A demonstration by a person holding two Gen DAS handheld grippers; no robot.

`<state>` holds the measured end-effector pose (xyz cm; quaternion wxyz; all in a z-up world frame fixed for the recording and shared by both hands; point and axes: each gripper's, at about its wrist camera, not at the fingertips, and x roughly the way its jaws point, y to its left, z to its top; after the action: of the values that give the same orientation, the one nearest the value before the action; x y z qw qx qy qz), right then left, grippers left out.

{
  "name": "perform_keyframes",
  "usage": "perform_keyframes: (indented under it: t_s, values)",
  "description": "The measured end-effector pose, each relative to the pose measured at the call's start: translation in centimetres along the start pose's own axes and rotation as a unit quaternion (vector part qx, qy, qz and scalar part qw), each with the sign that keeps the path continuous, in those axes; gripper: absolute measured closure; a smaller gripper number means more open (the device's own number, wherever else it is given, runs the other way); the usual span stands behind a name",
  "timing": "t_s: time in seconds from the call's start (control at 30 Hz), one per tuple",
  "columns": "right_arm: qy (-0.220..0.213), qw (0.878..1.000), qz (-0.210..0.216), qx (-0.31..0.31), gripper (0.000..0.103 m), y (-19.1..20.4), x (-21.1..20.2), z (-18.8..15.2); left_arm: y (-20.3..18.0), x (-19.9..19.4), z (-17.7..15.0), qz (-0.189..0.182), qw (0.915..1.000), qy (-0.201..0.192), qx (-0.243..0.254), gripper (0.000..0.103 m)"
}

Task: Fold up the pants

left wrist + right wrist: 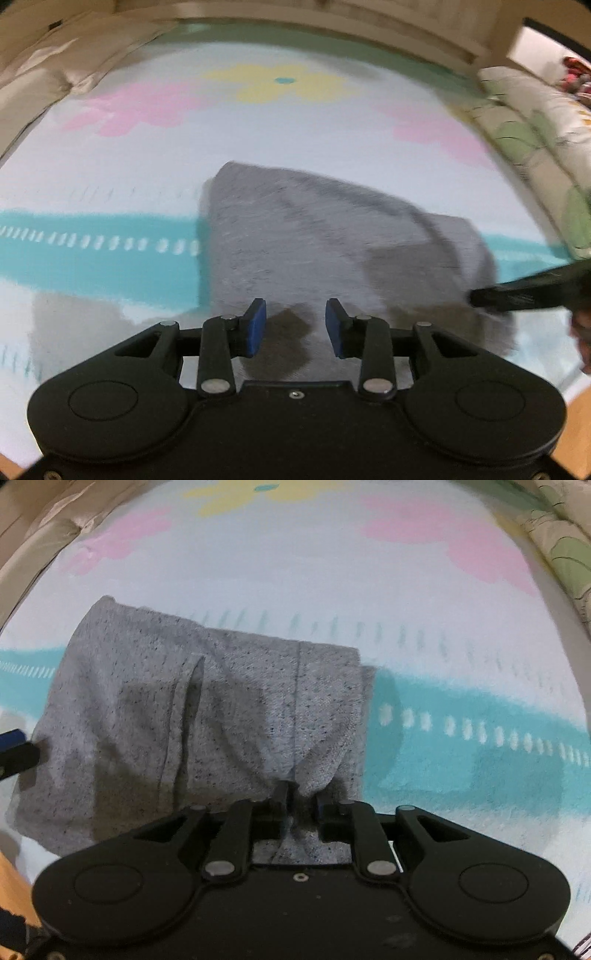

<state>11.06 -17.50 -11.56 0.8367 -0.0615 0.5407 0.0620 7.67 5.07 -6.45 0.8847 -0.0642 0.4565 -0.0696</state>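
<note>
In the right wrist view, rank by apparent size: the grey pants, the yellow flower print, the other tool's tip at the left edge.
1. Grey pants, clearly largest.
2. Yellow flower print, cut off by the frame's top edge, so its rank is unsure.
3. Left tool, only its tip shows.

Grey pants [207, 709] here, a soft heathered knit flecked with dark specks, matt and slightly fuzzy. Beneath them the blanket [461, 602] looks fleecy and matt, printed in pastel flowers and a teal band. The left gripper [295, 326] shows matt black plastic with shiny metal pins and blue rubbery pads [256, 326]. Pillows [524, 125] show smooth printed cloth.
</note>
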Motion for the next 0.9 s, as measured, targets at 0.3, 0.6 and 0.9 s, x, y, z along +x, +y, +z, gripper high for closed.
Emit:
perform_keyframes:
  t_s: [0.3,0.6,0.9]
  values:
    - [-0.061,0.997,0.02,0.043,0.043,-3.2,0.2,-2.5,0.8,3.2,-2.2,0.032,0.9994,0.01,-0.006,0.034]
    - [-0.103,0.994,0.033,0.035,0.041,-4.8,-1.5,-0.7,5.0,1.7,0.5,0.012,0.9931,-0.029,-0.113,0.04]
    - [-0.15,0.986,0.055,-0.038,0.045,1.1,-0.9,3.9,-0.4,-0.3,-6.6,0.022,0.9988,-0.036,0.023,0.04]
